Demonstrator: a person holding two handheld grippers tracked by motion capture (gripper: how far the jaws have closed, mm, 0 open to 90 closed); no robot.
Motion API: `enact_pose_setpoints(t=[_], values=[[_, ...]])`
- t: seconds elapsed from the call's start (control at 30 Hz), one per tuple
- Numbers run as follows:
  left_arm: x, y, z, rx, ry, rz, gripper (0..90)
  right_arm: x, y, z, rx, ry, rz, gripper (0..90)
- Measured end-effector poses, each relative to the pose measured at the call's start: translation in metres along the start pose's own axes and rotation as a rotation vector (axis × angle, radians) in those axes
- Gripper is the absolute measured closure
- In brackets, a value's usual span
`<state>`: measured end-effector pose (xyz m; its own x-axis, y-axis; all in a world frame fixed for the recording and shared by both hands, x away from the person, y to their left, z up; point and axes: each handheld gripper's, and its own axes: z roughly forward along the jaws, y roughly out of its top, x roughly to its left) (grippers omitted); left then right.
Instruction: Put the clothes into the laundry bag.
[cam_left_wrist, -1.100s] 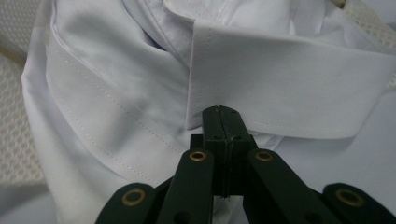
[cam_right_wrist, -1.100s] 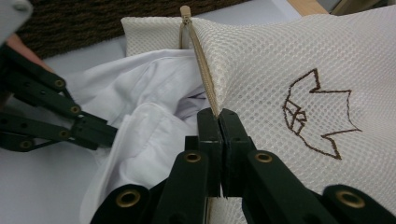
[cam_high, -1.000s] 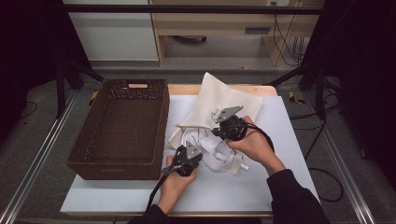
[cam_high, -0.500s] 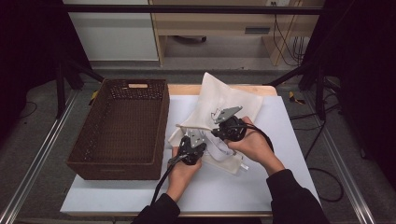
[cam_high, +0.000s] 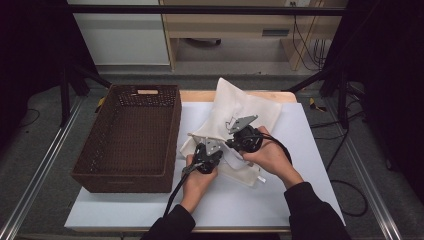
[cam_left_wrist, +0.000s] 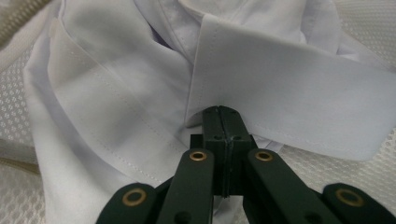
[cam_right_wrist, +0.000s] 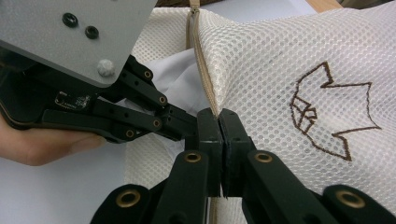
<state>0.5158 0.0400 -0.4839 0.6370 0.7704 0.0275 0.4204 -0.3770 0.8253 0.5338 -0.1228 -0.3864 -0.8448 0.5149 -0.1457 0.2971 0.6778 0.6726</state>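
Left gripper (cam_left_wrist: 223, 114) clamped on shirt (cam_left_wrist: 140, 93) collar, shirt half hidden inside mesh bag (cam_right_wrist: 299, 70), right gripper (cam_right_wrist: 219, 116) pinching bag's zipper edge, basket (cam_high: 130, 135) beside, bottom shadowed.

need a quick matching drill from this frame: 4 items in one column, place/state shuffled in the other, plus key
Things:
1. left claw
2. right claw
3. wicker basket
4. mesh laundry bag

Place or state:
A. dark brown, at the left of the table
B. shut on the white shirt
C. cream, with a brown stitched emblem
D. shut on the bag's zipper edge

Pairs: 1-B, 2-D, 3-A, 4-C
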Motion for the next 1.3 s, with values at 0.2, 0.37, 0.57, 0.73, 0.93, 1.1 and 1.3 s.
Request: enact_pose_setpoints(t=[0.2, 0.37, 0.57, 0.73, 0.93, 1.1, 1.3], values=[[0.000, 0.003, 0.004, 0.005, 0.007, 0.003, 90.0, 0.000, -0.005, 0.003, 0.002, 0.001, 0.004, 89.1], [0.002, 0.006, 0.008, -0.001, 0.007, -0.001, 90.0, 0.000, -0.006, 0.005, 0.003, 0.000, 0.004, 89.1], [0.002, 0.008, 0.010, -0.001, 0.008, 0.001, 90.0, 0.000, -0.013, 0.011, 0.006, 0.006, 0.017, 89.1], [0.002, 0.009, 0.012, -0.005, 0.011, -0.003, 90.0, 0.000, -0.019, 0.015, -0.005, 0.004, 0.034, 89.1], [0.003, 0.010, 0.014, -0.006, 0.011, -0.002, 90.0, 0.001, -0.021, 0.016, -0.021, 0.001, 0.033, 89.1], [0.003, 0.014, 0.016, 0.004, 0.016, 0.008, 90.0, 0.000, -0.023, 0.018, -0.028, 0.004, 0.037, 89.1], [0.003, 0.017, 0.020, 0.006, 0.020, 0.011, 90.0, 0.002, -0.026, 0.019, -0.027, 0.006, 0.047, 89.1]])
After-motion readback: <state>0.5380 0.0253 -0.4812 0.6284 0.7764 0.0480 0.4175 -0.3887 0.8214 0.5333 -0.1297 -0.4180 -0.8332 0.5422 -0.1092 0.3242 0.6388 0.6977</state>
